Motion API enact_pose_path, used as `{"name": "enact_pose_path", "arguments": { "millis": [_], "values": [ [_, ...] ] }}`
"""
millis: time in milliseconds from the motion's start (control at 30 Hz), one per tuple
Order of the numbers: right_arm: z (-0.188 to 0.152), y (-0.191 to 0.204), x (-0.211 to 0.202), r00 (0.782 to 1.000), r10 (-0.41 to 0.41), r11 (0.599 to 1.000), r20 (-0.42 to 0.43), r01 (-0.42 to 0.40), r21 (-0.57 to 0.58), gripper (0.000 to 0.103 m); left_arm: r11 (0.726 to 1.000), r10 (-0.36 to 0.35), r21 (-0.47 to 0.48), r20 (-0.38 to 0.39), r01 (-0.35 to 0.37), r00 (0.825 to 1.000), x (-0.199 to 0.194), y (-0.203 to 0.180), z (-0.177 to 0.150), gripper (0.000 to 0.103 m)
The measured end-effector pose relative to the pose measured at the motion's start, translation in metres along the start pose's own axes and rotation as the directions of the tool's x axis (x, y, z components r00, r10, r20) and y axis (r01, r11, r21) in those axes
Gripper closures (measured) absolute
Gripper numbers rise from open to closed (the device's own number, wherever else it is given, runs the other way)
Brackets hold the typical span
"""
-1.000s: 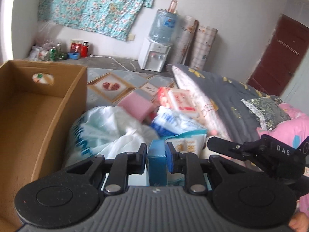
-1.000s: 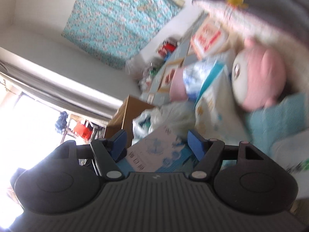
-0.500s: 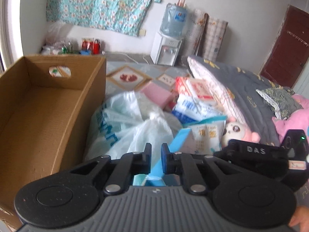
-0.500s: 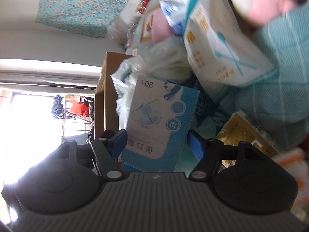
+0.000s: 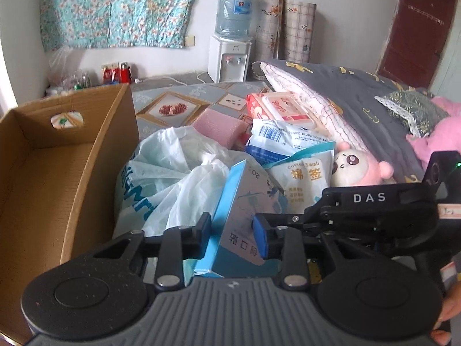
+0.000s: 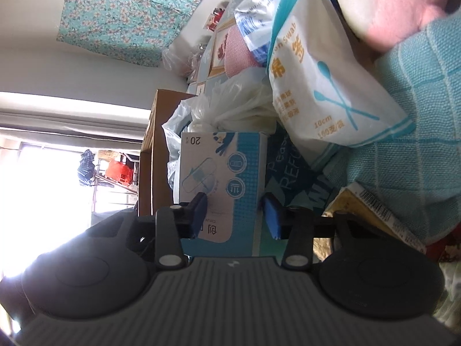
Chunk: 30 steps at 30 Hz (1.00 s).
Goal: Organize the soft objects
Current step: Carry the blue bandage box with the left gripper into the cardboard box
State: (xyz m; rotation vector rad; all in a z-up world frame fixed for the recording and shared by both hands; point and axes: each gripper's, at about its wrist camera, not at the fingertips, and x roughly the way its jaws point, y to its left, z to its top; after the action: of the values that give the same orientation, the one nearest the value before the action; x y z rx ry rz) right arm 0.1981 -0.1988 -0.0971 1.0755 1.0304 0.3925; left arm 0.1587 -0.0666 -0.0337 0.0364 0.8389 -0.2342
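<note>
Jaws of the left gripper: narrow and opening, with the near end of the blue box slanted between them, one pad against its cyan side and the other against its printed face. Long axis of the box: straight ahead from these jaws, far end tipped up over the white plastic bag. Left of the jaws and beyond: the open cardboard carton, apart from the box. Jaws of the right gripper: middling wide and closing on the same near end, one pad lying over the printed face, the other just beside the box's edge, firm contact not made out. Equally near, both grippers. Likely a handover of the box; best carried leftward past the bag toward the carton.
</note>
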Motion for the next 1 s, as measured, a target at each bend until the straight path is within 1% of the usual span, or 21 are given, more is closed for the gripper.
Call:
{"name": "enact_pose_path", "arguments": {
  "millis": [100, 233, 367, 533, 667, 733, 833, 1000],
  "values": [
    [-0.002, 0.009, -0.009, 1.000, -0.001, 0.999, 0.014, 0.002, -0.033, 0.062, 1.000, 0.008, 0.026, 0.022, -0.008, 1.000, -0.008, -0.004, -0.002, 0.073],
    [-0.007, 0.020, -0.024, 1.000, 0.006, 0.997, 0.024, -0.005, -0.072, 0.062, 1.000, 0.001, 0.028, 0.048, -0.003, 0.999, -0.025, -0.006, -0.003, 0.073],
    [-0.016, 0.038, -0.040, 0.999, 0.020, 0.991, 0.042, -0.015, -0.130, 0.062, 1.000, -0.004, 0.031, 0.092, 0.001, 0.996, -0.049, -0.006, -0.003, 0.073],
    [-0.025, 0.061, -0.057, 0.998, 0.044, 0.981, 0.050, -0.034, -0.190, 0.062, 1.000, -0.010, 0.016, 0.149, 0.008, 0.989, -0.078, -0.002, -0.004, 0.073],
    [-0.031, 0.090, -0.067, 0.997, 0.068, 0.964, 0.047, -0.053, -0.260, 0.062, 1.000, -0.007, 0.002, 0.203, 0.006, 0.979, -0.103, 0.007, -0.003, 0.073],
    [-0.033, 0.107, -0.067, 0.996, 0.080, 0.953, 0.039, -0.065, -0.294, 0.062, 1.000, 0.000, -0.013, 0.228, 0.003, 0.974, -0.115, 0.015, 0.000, 0.073],
    [-0.032, 0.139, -0.052, 0.995, 0.095, 0.936, 0.017, -0.084, -0.343, 0.062, 0.999, 0.015, -0.039, 0.261, -0.005, 0.965, -0.130, 0.032, 0.005, 0.073],
    [-0.021, 0.186, -0.013, 0.994, 0.104, 0.906, -0.041, -0.111, -0.408, 0.062, 0.995, 0.081, -0.077, 0.283, -0.061, 0.956, -0.139, 0.070, 0.023, 0.073]
  ]
}}
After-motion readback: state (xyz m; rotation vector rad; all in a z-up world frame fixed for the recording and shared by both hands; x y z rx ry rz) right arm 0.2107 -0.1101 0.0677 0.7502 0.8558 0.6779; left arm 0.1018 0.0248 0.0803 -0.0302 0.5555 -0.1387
